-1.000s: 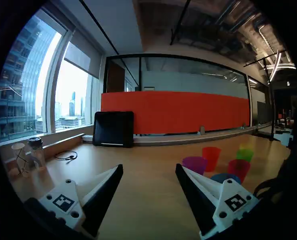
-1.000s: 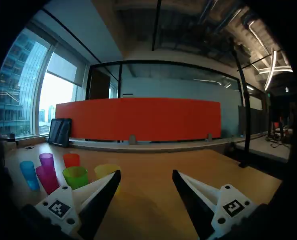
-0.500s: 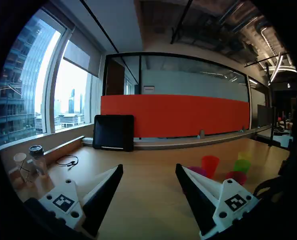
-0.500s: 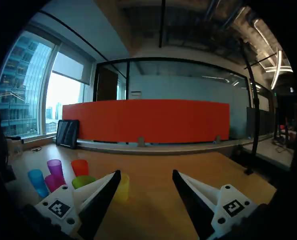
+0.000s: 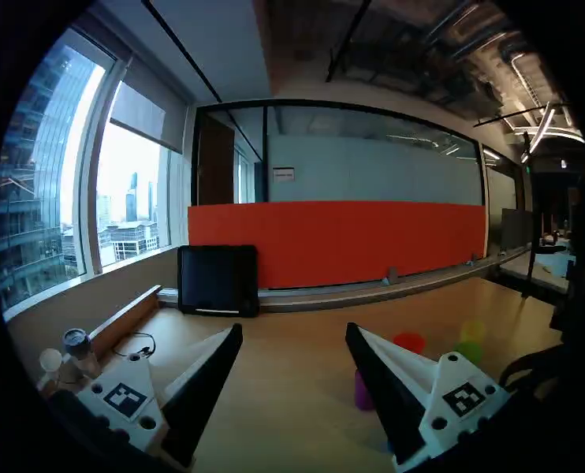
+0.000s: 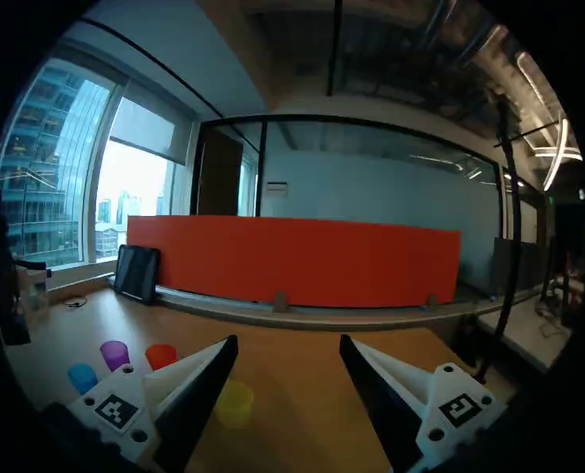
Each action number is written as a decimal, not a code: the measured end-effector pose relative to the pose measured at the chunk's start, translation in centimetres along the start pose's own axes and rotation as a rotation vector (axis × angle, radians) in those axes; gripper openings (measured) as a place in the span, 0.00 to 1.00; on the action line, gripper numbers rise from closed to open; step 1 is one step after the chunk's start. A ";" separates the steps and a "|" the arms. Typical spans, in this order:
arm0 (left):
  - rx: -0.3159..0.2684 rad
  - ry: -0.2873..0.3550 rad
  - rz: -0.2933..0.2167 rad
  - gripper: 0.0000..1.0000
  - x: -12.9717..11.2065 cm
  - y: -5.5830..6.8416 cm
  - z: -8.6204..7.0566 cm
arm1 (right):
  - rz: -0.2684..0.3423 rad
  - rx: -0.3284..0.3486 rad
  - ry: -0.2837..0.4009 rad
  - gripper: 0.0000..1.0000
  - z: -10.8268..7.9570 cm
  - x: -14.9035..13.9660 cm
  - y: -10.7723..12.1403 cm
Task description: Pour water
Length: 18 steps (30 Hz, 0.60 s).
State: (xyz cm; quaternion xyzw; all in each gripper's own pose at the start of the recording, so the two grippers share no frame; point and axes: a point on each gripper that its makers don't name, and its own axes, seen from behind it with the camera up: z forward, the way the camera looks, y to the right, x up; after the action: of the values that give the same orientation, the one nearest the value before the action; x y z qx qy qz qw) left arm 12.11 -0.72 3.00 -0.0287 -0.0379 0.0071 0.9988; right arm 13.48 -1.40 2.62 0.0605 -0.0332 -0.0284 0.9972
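**Both hands empty, cups waiting below**

My left hand-held gripper has its two fingers spread wide with nothing between them. My right hand-held gripper is the same, apart and empty. Both hang above the pale wooden counter, looking along it rather than down at it.

The task's things are the cups, grouped on the counter between my two hands. In the right gripper view a yellow translucent plastic cup sits just beside the tip of one finger. A red translucent plastic cup, a purple translucent plastic cup and a blue translucent plastic cup stand farther out on that side. In the left gripper view a green translucent plastic cup shows just beside the yellow one.

I judge this to be the approach: nothing is gripped and nothing is poured. I cannot tell which cup holds water, if any. The next move calls for lowering one hand-held gripper level with a cup's wall, one finger on either side. I should close gently, since thin plastic will likely flex.

The counter lies open ahead of both hands. Its far edge meets an orange partition panel, where a black flat tablet stands propped. Along the window side runs a raised wooden ledge. A small dark-lidded jar and a black cable lie near it, well apart from the cups. On the opposite side the counter ends, so I would keep any pour toward the middle.
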 end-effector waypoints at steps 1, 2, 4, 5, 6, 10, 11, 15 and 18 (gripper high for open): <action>-0.007 0.003 0.001 0.98 0.7 0.1 0.1 | 0.001 0.003 -0.002 1.00 0.1 0.6 0.0; -0.013 0.005 0.001 0.97 1.4 0.2 0.2 | 0.001 0.006 -0.003 1.00 0.2 1.1 -0.1; -0.023 0.007 0.004 0.98 2.6 0.2 0.4 | 0.004 0.014 -0.003 1.00 0.3 2.4 -0.2; -0.025 0.006 0.006 0.98 3.2 0.3 0.5 | 0.007 0.019 -0.002 1.00 0.4 3.1 -0.3; -0.028 0.005 0.008 0.98 3.8 0.3 0.7 | 0.009 0.024 0.000 1.00 0.5 3.8 -0.3; -0.040 0.009 0.009 0.97 6.2 0.5 1.0 | 0.022 0.040 0.014 1.00 0.7 6.2 -0.5; -0.044 0.013 0.007 0.97 6.7 0.6 1.0 | 0.024 0.043 0.017 1.00 0.7 6.8 -0.6; -0.069 0.030 -0.003 0.97 8.9 1.1 0.9 | 0.026 0.055 0.034 1.00 0.7 9.4 -0.7; -0.086 0.049 -0.014 0.98 10.4 1.5 0.8 | 0.030 0.060 0.048 1.00 0.8 11.0 -0.5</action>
State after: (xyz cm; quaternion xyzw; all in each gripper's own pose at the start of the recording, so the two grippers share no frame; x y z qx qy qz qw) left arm 22.38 0.96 4.53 -0.0715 -0.0141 -0.0020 0.9973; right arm 24.36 -2.69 4.00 0.0903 -0.0110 -0.0111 0.9958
